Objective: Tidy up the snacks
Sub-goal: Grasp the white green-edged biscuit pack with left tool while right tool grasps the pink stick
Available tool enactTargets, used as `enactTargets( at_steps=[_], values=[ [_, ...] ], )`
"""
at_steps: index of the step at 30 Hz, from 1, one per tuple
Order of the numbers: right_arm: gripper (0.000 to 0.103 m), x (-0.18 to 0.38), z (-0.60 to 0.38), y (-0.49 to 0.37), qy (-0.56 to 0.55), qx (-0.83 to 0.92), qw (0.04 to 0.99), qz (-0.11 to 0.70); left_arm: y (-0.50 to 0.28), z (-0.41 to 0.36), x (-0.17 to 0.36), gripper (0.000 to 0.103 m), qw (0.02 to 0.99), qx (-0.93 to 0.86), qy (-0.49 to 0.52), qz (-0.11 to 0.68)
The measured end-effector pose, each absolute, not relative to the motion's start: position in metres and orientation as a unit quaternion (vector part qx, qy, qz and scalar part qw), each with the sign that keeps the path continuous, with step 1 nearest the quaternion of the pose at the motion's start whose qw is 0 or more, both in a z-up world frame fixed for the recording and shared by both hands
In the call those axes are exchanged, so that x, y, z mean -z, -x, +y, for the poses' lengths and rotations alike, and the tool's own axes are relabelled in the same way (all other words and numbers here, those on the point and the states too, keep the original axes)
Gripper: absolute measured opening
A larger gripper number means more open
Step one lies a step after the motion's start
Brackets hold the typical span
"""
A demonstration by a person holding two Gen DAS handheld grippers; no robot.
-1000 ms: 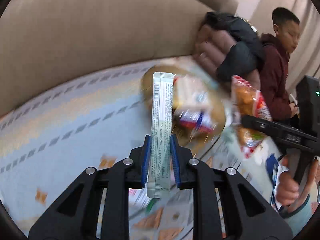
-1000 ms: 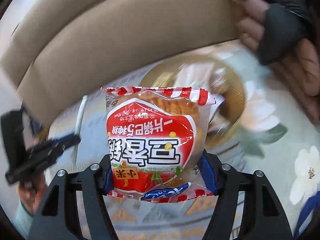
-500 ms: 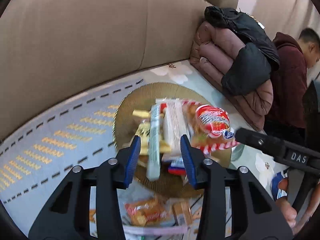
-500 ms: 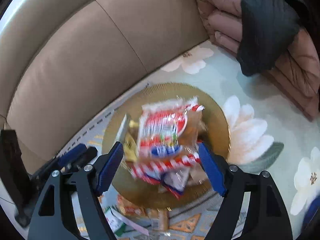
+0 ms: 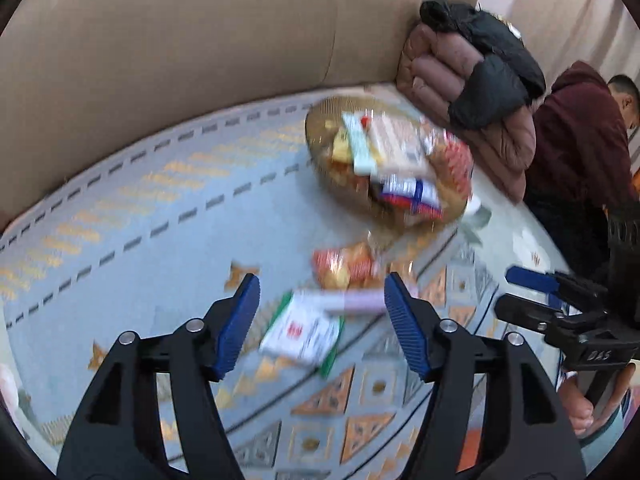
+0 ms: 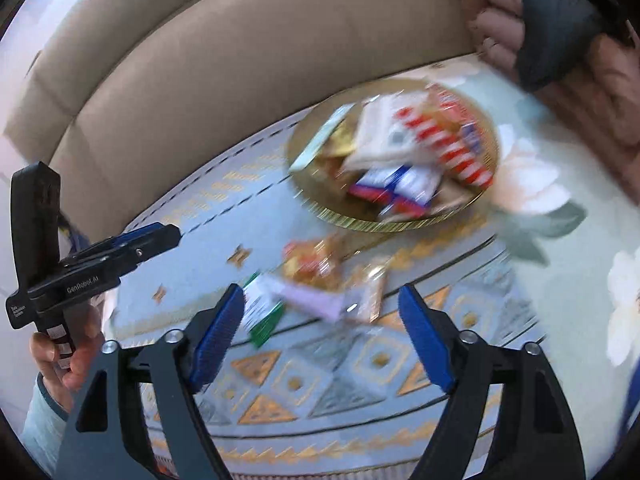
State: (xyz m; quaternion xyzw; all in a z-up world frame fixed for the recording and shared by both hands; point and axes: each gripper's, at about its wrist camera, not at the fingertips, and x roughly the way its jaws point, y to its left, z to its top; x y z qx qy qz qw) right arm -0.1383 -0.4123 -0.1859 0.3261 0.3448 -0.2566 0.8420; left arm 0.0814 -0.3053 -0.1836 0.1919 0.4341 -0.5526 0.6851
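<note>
A round golden plate [image 5: 320, 128] [image 6: 360, 222] holds a pile of snack packets, among them a red-and-white striped packet [image 6: 444, 136] and a long white-green stick [image 5: 360, 148]. Loose snacks lie on the patterned cloth before it: an orange packet [image 5: 344, 266] [image 6: 310, 260], a pink stick [image 5: 356, 302] [image 6: 316, 300], a white-and-green packet [image 5: 304, 330] [image 6: 260, 310] and a clear biscuit packet [image 6: 370, 288]. My left gripper [image 5: 320, 320] is open and empty above the loose snacks. My right gripper [image 6: 320, 328] is open and empty, also above them.
A beige sofa back [image 5: 180, 40] rises behind the cloth. Folded brown and black jackets [image 5: 480, 80] lie right of the plate. A person in a maroon hoodie [image 5: 576, 128] stands at the far right. The views are motion-blurred.
Both grippers opened and dropped their snacks onto the plate: the stick from the left, the red packet from the right. Both then pulled back toward the loose snacks.
</note>
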Motion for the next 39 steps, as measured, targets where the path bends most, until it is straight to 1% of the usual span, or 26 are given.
enactTargets(
  at_steps=[1,3,6,8,9,11,12,14,15,17,19,20,21,22,25,26,27,28,29,35,36,38,39],
  values=[
    [0.082,0.19,-0.4,0.133,-0.316,0.253,0.844,0.352,-0.079,-0.302,0.19,0.078,0.684,0.55,-0.2,0.436],
    [0.082,0.202,-0.384,0.117,-0.281,0.261,0.843,0.377,-0.073,-0.302,0.204,0.085,0.675,0.548,-0.219,0.443],
    [0.082,0.217,-0.376,0.097,-0.235,0.269,0.84,0.408,-0.065,-0.313,0.226,0.086,0.655,0.554,-0.247,0.451],
    [0.081,0.225,-0.38,0.087,-0.212,0.27,0.838,0.425,-0.069,-0.323,0.253,0.092,0.642,0.546,-0.264,0.469],
    [0.082,0.23,-0.385,0.084,-0.204,0.27,0.836,0.431,-0.077,-0.329,0.271,0.093,0.637,0.529,-0.267,0.494],
    [0.08,0.242,-0.394,0.075,-0.2,0.244,0.835,0.451,-0.091,-0.334,0.298,0.08,0.63,0.504,-0.252,0.534],
    [0.079,0.247,-0.395,0.072,-0.196,0.231,0.835,0.459,-0.094,-0.334,0.303,0.075,0.628,0.502,-0.245,0.541],
    [0.079,0.256,-0.393,0.063,-0.165,0.225,0.834,0.476,-0.097,-0.333,0.307,0.078,0.626,0.514,-0.228,0.54],
    [0.079,0.261,-0.393,0.059,-0.155,0.218,0.833,0.485,-0.095,-0.333,0.307,0.087,0.621,0.524,-0.229,0.536],
    [0.072,0.27,-0.393,0.051,-0.141,0.205,0.833,0.495,-0.087,-0.337,0.31,0.084,0.617,0.532,-0.252,0.522],
    [0.068,0.278,-0.394,0.042,-0.127,0.197,0.831,0.505,-0.089,-0.34,0.315,0.082,0.618,0.529,-0.259,0.521],
    [0.063,0.283,-0.394,0.038,-0.116,0.192,0.83,0.511,-0.09,-0.341,0.316,0.081,0.619,0.529,-0.263,0.517],
    [0.061,0.285,-0.394,0.035,-0.11,0.19,0.83,0.513,-0.088,-0.342,0.316,0.079,0.623,0.529,-0.271,0.508],
    [0.056,0.289,-0.394,0.033,-0.113,0.183,0.829,0.516,-0.086,-0.343,0.316,0.076,0.625,0.529,-0.28,0.501],
    [0.023,0.295,-0.389,0.03,-0.104,0.175,0.822,0.532,-0.076,-0.343,0.315,0.063,0.626,0.535,-0.32,0.468],
    [0.016,0.3,-0.385,0.03,-0.099,0.17,0.818,0.541,-0.075,-0.34,0.313,0.062,0.623,0.537,-0.321,0.469],
    [0.014,0.302,-0.38,0.03,-0.092,0.169,0.817,0.544,-0.076,-0.336,0.313,0.061,0.619,0.539,-0.322,0.472],
    [0.011,0.303,-0.374,0.031,-0.089,0.162,0.817,0.546,-0.078,-0.327,0.313,0.061,0.615,0.541,-0.326,0.472],
    [0.01,0.304,-0.369,0.033,-0.094,0.156,0.817,0.548,-0.079,-0.319,0.313,0.061,0.612,0.543,-0.33,0.472],
    [0.01,0.3,-0.353,0.053,-0.162,0.116,0.806,0.558,-0.083,-0.257,0.311,0.062,0.582,0.557,-0.358,0.471],
    [0.01,0.301,-0.352,0.053,-0.18,0.105,0.802,0.56,-0.084,-0.244,0.311,0.064,0.583,0.554,-0.365,0.469],
    [0.012,0.299,-0.351,0.058,-0.207,0.099,0.796,0.561,-0.095,-0.234,0.307,0.068,0.62,0.509,-0.379,0.461],
    [0.012,0.298,-0.35,0.06,-0.204,0.105,0.795,0.561,-0.106,-0.228,0.301,0.07,0.641,0.485,-0.355,0.476]
  ],
)
